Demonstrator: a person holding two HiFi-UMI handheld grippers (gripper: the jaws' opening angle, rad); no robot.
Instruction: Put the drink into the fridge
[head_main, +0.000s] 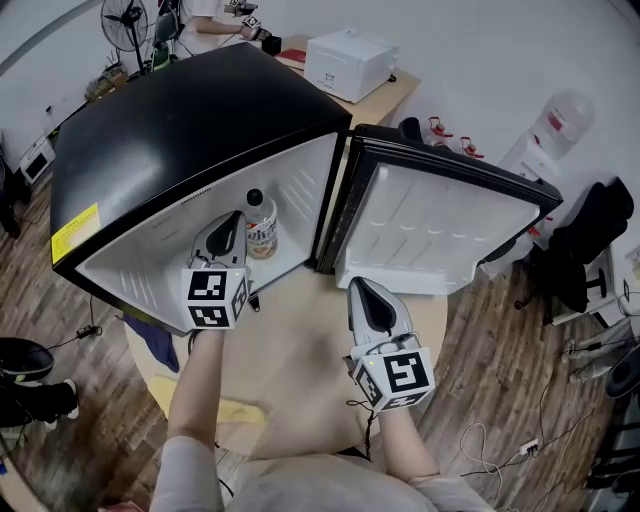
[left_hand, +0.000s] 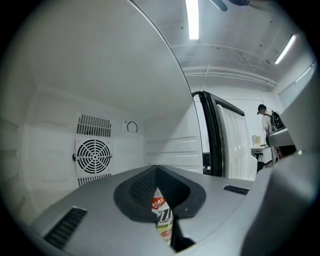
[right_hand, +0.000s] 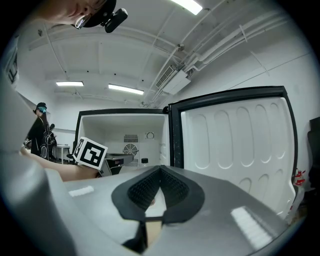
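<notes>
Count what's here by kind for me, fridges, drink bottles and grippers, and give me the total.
Fridges: 1, the black fridge, door open.
Drink bottles: 1, the bottle standing inside the fridge.
Grippers: 2, the left gripper and the right gripper.
Total: 4.

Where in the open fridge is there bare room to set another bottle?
Left half of the fridge, between the left gripper and the ribbed left wall, looks bare. Right side is crowded: the drink bottle stands near the open door.
</notes>
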